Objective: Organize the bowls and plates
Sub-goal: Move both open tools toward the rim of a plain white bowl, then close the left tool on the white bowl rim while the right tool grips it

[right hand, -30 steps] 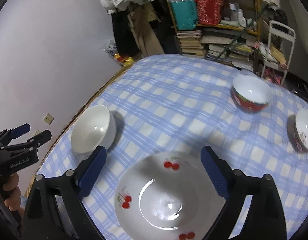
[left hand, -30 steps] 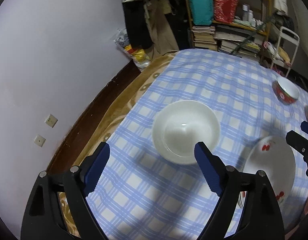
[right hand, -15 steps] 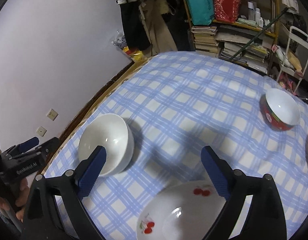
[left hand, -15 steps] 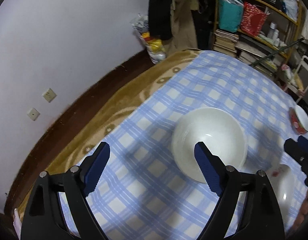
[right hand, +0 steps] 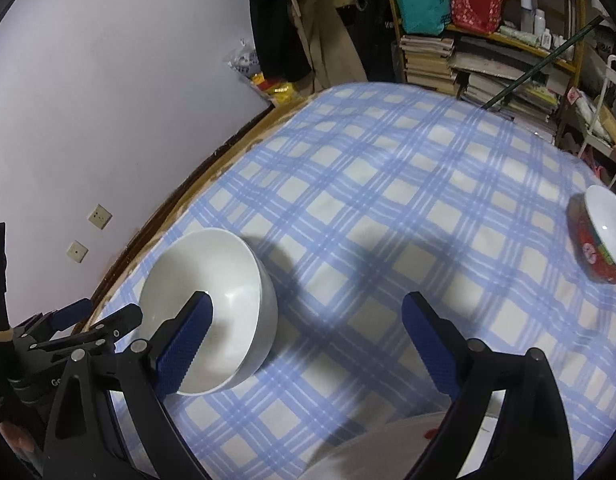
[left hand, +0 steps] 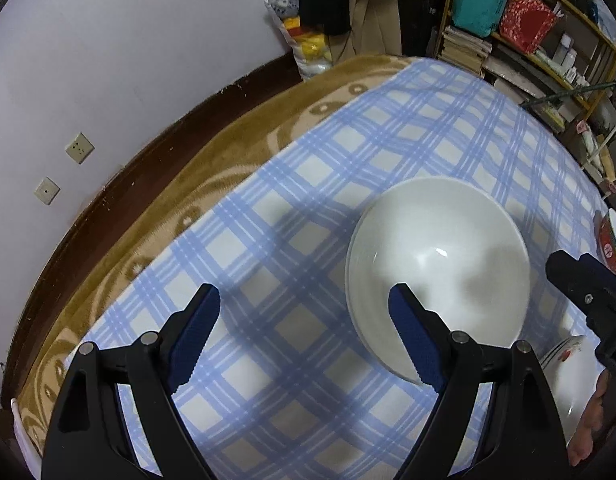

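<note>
Plain white ceramic bowl point(left hand: 438, 268) is sitting upright, empty; cherry-patterned white plate point(left hand: 568, 380) at 4 o'clock is being cropped; both grippers' jaws are gaping, empty.

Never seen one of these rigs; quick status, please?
Left gripper open, right gripper open, both empty. White bowl upright on the cloth, plate beside it, red bowl farther off. Nothing in the way.

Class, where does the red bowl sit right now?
In the right wrist view, the red bowl sits on the checked cloth at far right, across from the white bowl.
</note>
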### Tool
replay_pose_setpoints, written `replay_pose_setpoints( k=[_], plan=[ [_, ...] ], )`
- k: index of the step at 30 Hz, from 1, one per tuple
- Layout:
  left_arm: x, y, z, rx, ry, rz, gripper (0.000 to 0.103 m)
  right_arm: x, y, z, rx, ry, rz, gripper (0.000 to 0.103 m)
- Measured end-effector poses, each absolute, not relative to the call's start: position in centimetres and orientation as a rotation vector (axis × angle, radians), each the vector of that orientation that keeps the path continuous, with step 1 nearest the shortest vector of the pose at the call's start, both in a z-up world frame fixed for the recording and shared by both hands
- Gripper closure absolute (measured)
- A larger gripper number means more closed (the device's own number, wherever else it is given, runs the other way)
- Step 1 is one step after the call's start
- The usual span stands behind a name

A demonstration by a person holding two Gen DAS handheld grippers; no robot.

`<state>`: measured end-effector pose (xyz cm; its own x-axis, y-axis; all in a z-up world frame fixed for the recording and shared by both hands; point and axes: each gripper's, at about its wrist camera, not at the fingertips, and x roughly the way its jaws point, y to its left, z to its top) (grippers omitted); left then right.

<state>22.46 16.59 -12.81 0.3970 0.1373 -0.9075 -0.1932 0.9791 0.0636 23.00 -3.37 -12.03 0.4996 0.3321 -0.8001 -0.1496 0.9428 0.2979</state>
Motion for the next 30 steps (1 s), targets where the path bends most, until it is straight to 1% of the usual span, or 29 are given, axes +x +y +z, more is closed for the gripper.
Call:
replay_pose_setpoints(
  k=[8,9,10,11,12,13,14,15,16,17,18,19,20,21,22,24,28,30],
  plan=[
    [23.5,16.3,-14.5,-0.077,1.199,0.207,0.018,24.0,-2.2,-14.5,0.213,1.063,0.311,0.003],
    [23.6,16.2,-14.6,-0.076,1.203,0.206,0.019,24.2,-2.2,-14.7,0.218,1.07,0.311,0.003],
    [23.7,16.1,-14.8,-0.076,1.207,0.204,0.023,24.4,-2.1,-15.0,0.22,1.077,0.311,0.003],
    [23.8,15.9,-15.0,-0.074,1.219,0.195,0.038,24.5,-1.9,-15.3,0.221,1.084,0.313,0.006],
    [24.0,15.6,-15.6,-0.071,1.257,0.171,0.051,24.6,-1.7,-15.5,0.218,1.091,0.314,0.011],
    [24.1,15.4,-16.0,-0.075,1.28,0.155,0.057,24.7,-1.6,-15.7,0.214,1.099,0.315,0.014],
    [24.1,15.3,-16.3,-0.079,1.291,0.142,0.065,24.7,-1.4,-15.9,0.21,1.107,0.318,0.02],
    [24.0,15.1,-16.6,-0.08,1.3,0.136,0.07,24.8,-1.2,-16.1,0.21,1.116,0.326,0.032],
    [24.0,15.1,-16.7,-0.082,1.299,0.136,0.072,24.8,-1.2,-16.3,0.217,1.123,0.331,0.038],
    [24.0,15.0,-16.6,-0.088,1.29,0.131,0.076,24.8,-1.1,-16.5,0.225,1.131,0.333,0.05],
    [24.0,14.9,-16.5,-0.093,1.284,0.125,0.079,24.8,-1.1,-16.7,0.246,1.139,0.344,0.06],
    [24.0,14.8,-16.5,-0.096,1.278,0.119,0.08,24.8,-1.1,-16.9,0.282,1.148,0.369,0.066],
    [24.0,14.8,-16.4,-0.092,1.267,0.118,0.08,24.8,-1.1,-17.0,0.311,1.154,0.389,0.08],
    [24.0,14.8,-16.4,-0.085,1.256,0.125,0.081,24.9,-1.1,-17.3,0.361,1.174,0.416,0.084],
    [24.0,14.8,-16.3,-0.081,1.252,0.132,0.081,24.9,-1.1,-17.3,0.362,1.176,0.415,0.084],
    [24.1,15.1,-16.5,-0.126,1.264,0.099,0.09,24.8,-0.7,-17.1,0.329,1.173,0.416,0.084],
    [23.9,15.2,-16.3,-0.139,1.273,0.095,0.09,24.5,0.1,-16.5,0.265,1.172,0.402,0.085],
    [23.5,15.1,-16.0,-0.148,1.266,0.097,0.09,24.3,0.4,-16.2,0.224,1.169,0.394,0.087]
  ],
)
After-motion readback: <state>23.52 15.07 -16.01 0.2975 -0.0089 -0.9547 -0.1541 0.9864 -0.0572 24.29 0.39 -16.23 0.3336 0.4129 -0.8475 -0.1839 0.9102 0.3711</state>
